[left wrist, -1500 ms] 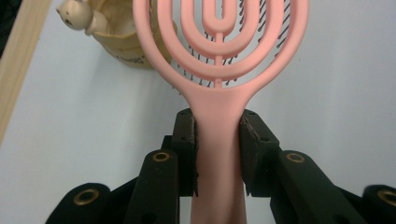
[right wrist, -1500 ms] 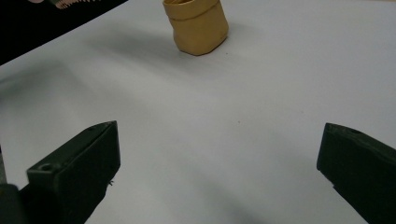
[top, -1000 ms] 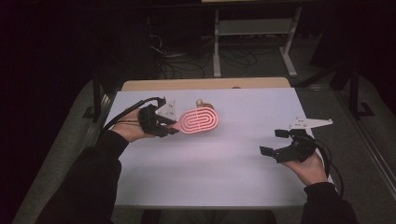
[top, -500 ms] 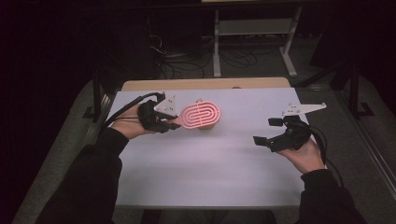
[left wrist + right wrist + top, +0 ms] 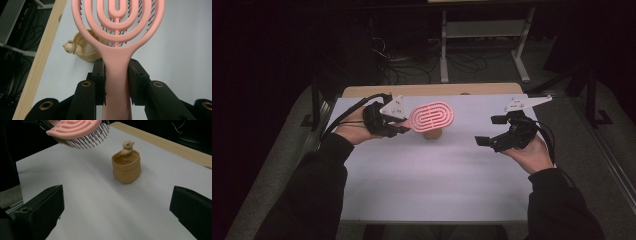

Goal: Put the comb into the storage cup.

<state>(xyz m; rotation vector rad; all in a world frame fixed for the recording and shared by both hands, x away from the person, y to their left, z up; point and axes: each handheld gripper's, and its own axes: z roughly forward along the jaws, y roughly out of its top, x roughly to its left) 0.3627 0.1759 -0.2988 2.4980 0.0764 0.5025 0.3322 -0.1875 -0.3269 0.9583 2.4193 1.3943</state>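
My left gripper (image 5: 399, 126) is shut on the handle of a pink hairbrush (image 5: 431, 116), held above the table with its bristles down. In the left gripper view the pink hairbrush (image 5: 117, 50) rises between the black jaws of that gripper (image 5: 117, 82). A small tan cup with a bear figure on its rim (image 5: 126, 166) stands on the white table, partly under the brush head; the same tan cup (image 5: 432, 134) shows below the brush in the high view. My right gripper (image 5: 490, 131) is open at the table's right, facing the cup, nothing between its jaws.
The white table top (image 5: 437, 185) has a wooden strip (image 5: 427, 90) along its far edge. Beyond it stand a metal rack (image 5: 484, 30) and cables on a dark floor. The person's dark sleeves come in from the bottom.
The left gripper has carried the brush slightly right and up, over the cup. The right gripper has moved left and up toward the middle of the table.
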